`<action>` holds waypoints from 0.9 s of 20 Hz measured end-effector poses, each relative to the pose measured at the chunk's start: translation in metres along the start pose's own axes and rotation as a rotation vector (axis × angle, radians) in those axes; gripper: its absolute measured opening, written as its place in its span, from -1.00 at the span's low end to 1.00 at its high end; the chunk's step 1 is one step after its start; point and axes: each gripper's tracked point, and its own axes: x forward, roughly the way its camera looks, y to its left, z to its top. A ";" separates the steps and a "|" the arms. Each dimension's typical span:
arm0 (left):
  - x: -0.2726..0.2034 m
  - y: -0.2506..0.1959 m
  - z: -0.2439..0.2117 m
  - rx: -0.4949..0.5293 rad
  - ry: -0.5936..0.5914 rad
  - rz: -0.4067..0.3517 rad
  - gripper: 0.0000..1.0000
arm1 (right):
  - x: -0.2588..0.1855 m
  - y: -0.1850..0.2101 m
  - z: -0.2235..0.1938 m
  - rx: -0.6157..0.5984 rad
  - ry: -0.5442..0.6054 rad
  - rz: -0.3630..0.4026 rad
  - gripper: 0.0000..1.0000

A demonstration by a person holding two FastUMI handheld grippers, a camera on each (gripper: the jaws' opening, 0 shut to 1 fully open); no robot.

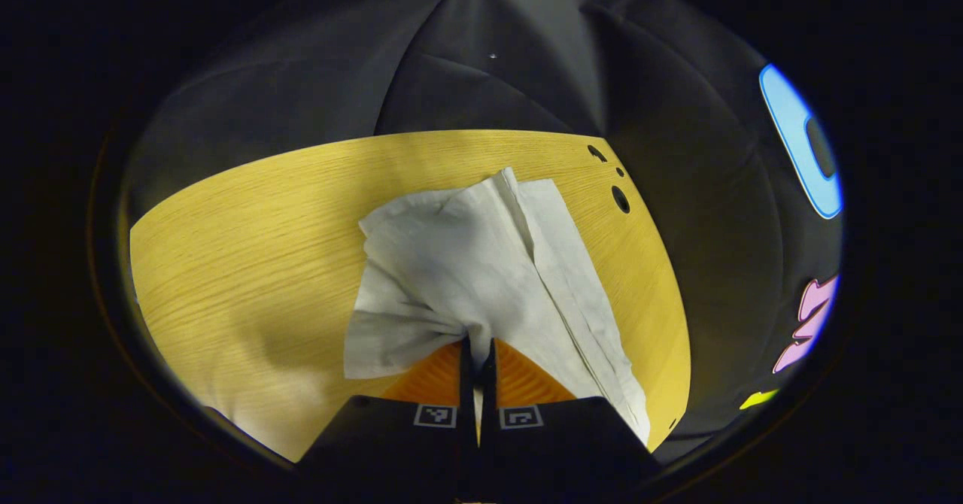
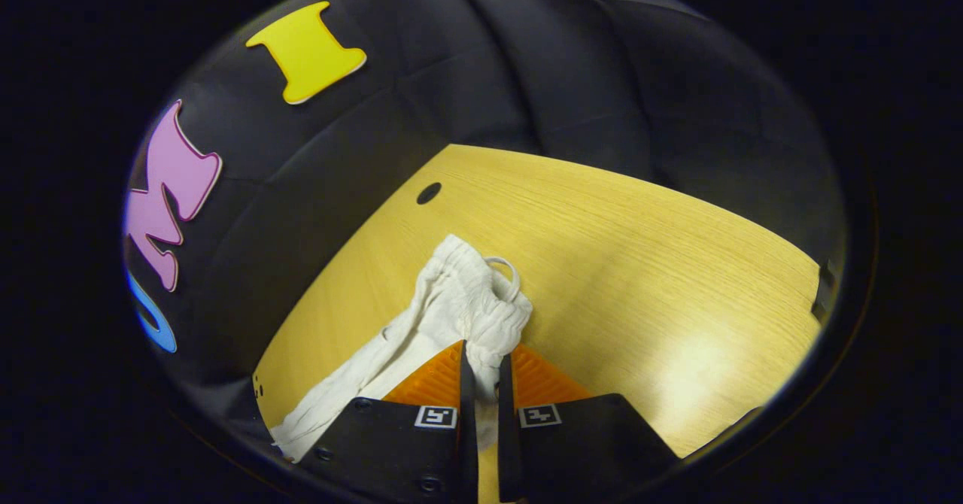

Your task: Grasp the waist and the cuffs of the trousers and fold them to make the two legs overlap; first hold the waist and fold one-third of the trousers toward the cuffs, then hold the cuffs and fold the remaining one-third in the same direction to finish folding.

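Little else lies on the counter [image 1: 248, 263] besides the garment: in the left gripper view a few dark round holes [image 1: 620, 198] pierce the wood near its far right corner, and in the right gripper view a single oval hole [image 2: 429, 192] sits close to the far left edge, with a small dark fitting [image 2: 825, 290] at the right edge. Nothing blocks either claw's reach to the cloth. The white trousers [image 1: 481, 263] lie on the counter toward the edge with the holes, creased and partly lifted. The left claw [image 1: 477, 353] is nearly closed, its two fingers pinching a gathered bit of the pale fabric, from which the cloth fans out in a flat panel toward the far edge while a long folded seam runs down the right side to the near edge. In the right gripper view the right claw [image 2: 481, 361] is likewise drawn narrow and grips the bunched elastic waist [image 2: 474, 301], its puckered band rising above the fingertips with a thin loop of drawstring [image 2: 505, 267] curling at the top; the rest of the garment trails off toward the near left corner. The counter is light wood with a fine straight grain, catching a soft glare. Behind it hangs the black cloth wall [image 1: 481, 60] of the booth, creased in broad folds.
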 end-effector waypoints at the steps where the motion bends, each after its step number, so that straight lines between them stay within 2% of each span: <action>1: -0.001 0.001 -0.001 0.015 0.004 -0.002 -0.87 | -0.008 0.012 0.005 -0.018 -0.019 0.028 -0.70; 5: 0.002 0.001 -0.006 0.023 0.018 -0.018 -0.87 | -0.040 0.069 0.012 -0.130 -0.085 0.151 -0.71; 7: 0.004 0.002 -0.007 0.028 0.024 -0.026 -0.87 | -0.050 0.105 -0.001 -0.241 -0.093 0.208 -0.70; 10: 0.003 0.002 -0.008 0.026 0.031 -0.037 -0.87 | -0.064 0.162 -0.026 -0.333 -0.104 0.305 -0.71; 14: 0.002 0.002 -0.007 0.026 0.035 -0.042 -0.87 | -0.073 0.229 -0.082 -0.433 -0.069 0.398 -0.71; 18: 0.002 0.002 -0.007 0.030 0.037 -0.039 -0.87 | -0.072 0.253 -0.146 -0.500 0.024 0.456 -0.71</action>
